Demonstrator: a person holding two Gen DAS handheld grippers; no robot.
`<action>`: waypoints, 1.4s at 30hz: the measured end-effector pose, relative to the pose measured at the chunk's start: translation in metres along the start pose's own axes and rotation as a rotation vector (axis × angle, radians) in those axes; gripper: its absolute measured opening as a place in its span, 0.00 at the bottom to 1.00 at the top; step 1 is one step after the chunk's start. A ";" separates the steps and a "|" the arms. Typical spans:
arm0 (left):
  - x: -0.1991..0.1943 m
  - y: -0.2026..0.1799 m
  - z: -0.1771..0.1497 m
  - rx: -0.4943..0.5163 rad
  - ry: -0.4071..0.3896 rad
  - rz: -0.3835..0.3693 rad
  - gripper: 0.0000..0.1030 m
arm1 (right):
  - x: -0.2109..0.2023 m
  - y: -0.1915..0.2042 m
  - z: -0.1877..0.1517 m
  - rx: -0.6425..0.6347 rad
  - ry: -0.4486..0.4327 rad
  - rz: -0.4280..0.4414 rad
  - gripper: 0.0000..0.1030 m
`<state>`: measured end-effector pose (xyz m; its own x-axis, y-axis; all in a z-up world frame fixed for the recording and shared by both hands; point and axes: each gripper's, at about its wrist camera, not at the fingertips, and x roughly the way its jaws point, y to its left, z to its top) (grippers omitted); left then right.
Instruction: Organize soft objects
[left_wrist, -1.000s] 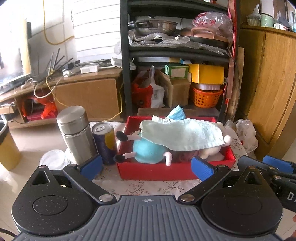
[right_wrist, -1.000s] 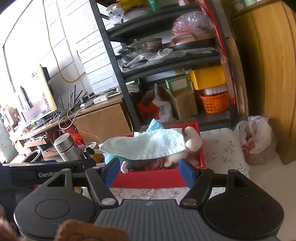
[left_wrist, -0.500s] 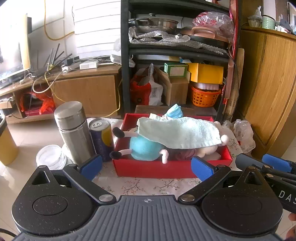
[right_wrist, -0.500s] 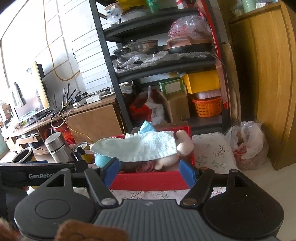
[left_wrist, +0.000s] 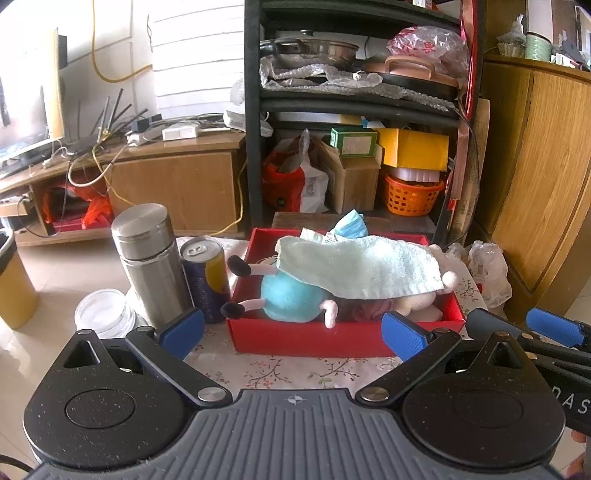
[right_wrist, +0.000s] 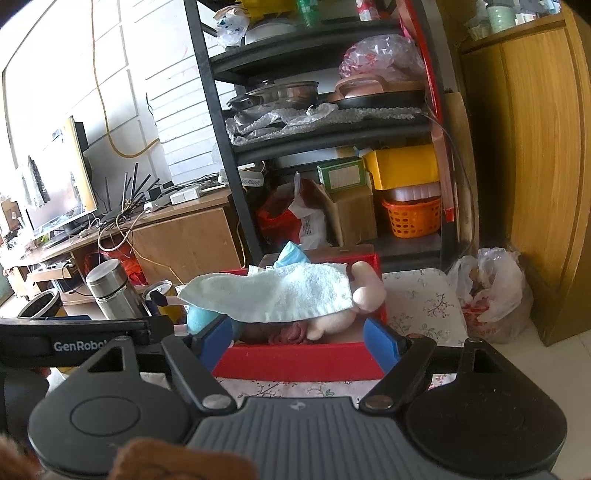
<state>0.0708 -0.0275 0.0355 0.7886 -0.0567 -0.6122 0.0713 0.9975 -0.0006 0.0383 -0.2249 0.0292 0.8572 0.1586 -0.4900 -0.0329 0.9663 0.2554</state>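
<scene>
A red box (left_wrist: 343, 338) (right_wrist: 295, 365) stands on the floral tablecloth. It holds a blue plush toy (left_wrist: 291, 297), a pale pink plush (right_wrist: 365, 295) and a blue face mask (left_wrist: 349, 225). A light green towel (left_wrist: 354, 267) (right_wrist: 280, 293) lies over them. My left gripper (left_wrist: 293, 332) is open and empty, just in front of the box. My right gripper (right_wrist: 299, 338) is open and empty, also in front of the box. The right gripper also shows at the right edge of the left wrist view (left_wrist: 532, 328).
A steel flask (left_wrist: 147, 258) and a drink can (left_wrist: 205, 275) stand left of the box, with a clear lid (left_wrist: 103, 314) beside them. Behind are a black shelf (left_wrist: 351, 103) with pots and boxes, a wooden cabinet (left_wrist: 543, 177) and a plastic bag (right_wrist: 491, 291).
Both grippers have drawn back a little from the red box and stayed open. The box and its contents have not moved.
</scene>
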 end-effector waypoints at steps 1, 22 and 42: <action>0.000 0.000 0.000 -0.001 -0.001 -0.001 0.95 | 0.000 0.000 0.000 0.002 -0.002 -0.001 0.50; -0.006 -0.001 0.000 0.015 -0.055 0.004 0.95 | -0.001 -0.002 0.003 0.016 -0.018 -0.011 0.52; -0.005 0.000 0.000 0.011 -0.046 0.010 0.95 | -0.003 -0.002 0.005 0.015 -0.033 -0.011 0.54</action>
<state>0.0669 -0.0269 0.0382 0.8168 -0.0491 -0.5748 0.0701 0.9974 0.0145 0.0382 -0.2285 0.0343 0.8741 0.1406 -0.4649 -0.0153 0.9647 0.2629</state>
